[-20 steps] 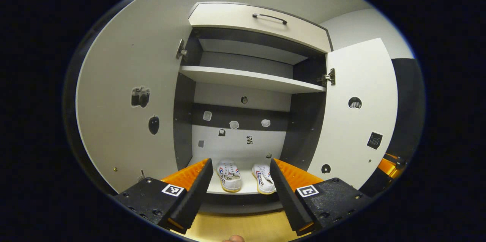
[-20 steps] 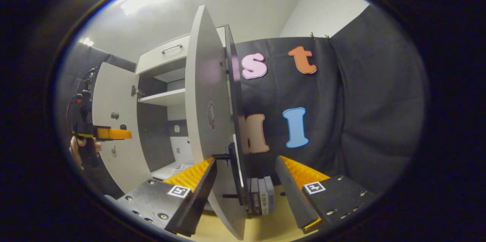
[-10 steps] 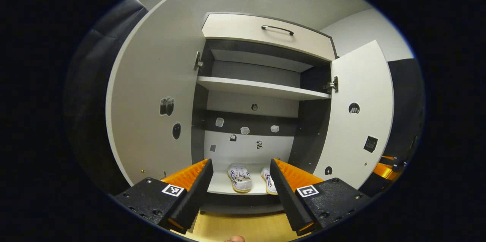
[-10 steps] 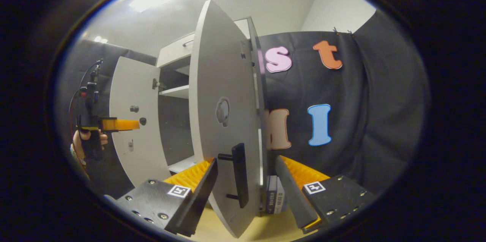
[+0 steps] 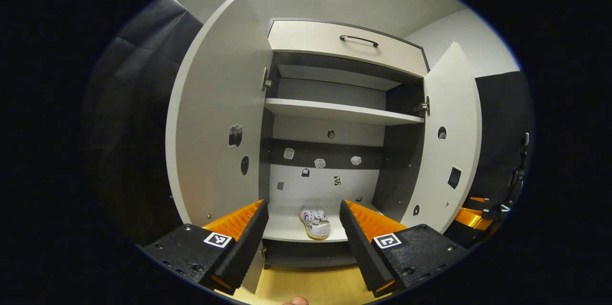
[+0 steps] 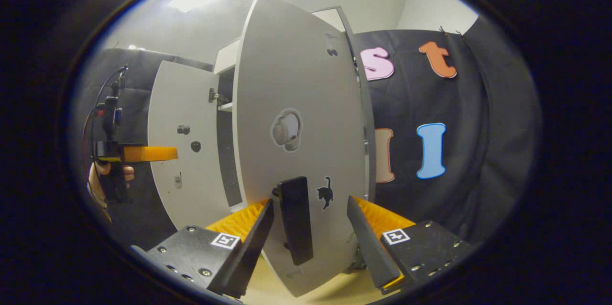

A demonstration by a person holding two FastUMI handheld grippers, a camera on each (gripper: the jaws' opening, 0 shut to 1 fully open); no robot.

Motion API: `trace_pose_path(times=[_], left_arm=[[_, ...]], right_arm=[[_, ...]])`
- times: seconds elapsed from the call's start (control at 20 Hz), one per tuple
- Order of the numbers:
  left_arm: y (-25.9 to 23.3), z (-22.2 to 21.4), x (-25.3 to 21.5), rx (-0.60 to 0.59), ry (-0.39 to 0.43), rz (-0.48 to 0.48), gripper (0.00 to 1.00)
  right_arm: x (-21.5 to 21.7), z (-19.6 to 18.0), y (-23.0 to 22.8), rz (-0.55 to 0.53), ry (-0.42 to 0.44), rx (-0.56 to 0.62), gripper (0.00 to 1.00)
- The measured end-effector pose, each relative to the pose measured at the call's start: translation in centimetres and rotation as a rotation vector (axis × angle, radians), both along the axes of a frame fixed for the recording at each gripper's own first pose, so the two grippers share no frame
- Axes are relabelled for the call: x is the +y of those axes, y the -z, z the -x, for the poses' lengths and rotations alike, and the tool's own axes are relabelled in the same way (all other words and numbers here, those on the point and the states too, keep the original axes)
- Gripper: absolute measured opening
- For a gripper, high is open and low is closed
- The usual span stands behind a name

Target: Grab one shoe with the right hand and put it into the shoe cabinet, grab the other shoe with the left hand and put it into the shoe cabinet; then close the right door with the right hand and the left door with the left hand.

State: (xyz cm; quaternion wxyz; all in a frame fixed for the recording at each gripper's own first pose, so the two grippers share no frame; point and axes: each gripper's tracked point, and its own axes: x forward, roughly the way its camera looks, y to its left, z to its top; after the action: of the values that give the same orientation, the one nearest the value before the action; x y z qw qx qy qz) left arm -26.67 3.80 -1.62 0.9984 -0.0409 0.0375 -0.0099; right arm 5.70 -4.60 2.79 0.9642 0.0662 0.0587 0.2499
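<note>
Both jaws open, empty. Shoe (image 5: pixel 315 216) on bottom shelf, lengthwise front-to-back. Right door (image 6: pixel 306 104) half-open.

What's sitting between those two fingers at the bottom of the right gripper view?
In the right gripper view, the right door's dark handle stands upright between the open fingers of the right gripper.
</note>
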Motion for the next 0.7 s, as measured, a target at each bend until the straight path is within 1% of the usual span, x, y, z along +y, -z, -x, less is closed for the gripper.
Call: trace_pose_path(times=[0.3, 0.5, 0.7], left_arm=[[0.3, 0.1, 1.6, 0.005, -0.033, -0.019, 0.92], [0.3, 0.3, 2.6, 0.004, -0.056, -0.021, 0.92], [0.3, 0.1, 3.0, 0.004, -0.066, -0.023, 0.92]], right_arm=[[5.8, -1.1, 1.0, -0.016, -0.091, 0.025, 0.93], [8.6, -2.7, 2.2, 0.022, -0.081, 0.034, 0.93], [9.5, -4.1, 3.0, 0.037, -0.039, 0.050, 0.93]])
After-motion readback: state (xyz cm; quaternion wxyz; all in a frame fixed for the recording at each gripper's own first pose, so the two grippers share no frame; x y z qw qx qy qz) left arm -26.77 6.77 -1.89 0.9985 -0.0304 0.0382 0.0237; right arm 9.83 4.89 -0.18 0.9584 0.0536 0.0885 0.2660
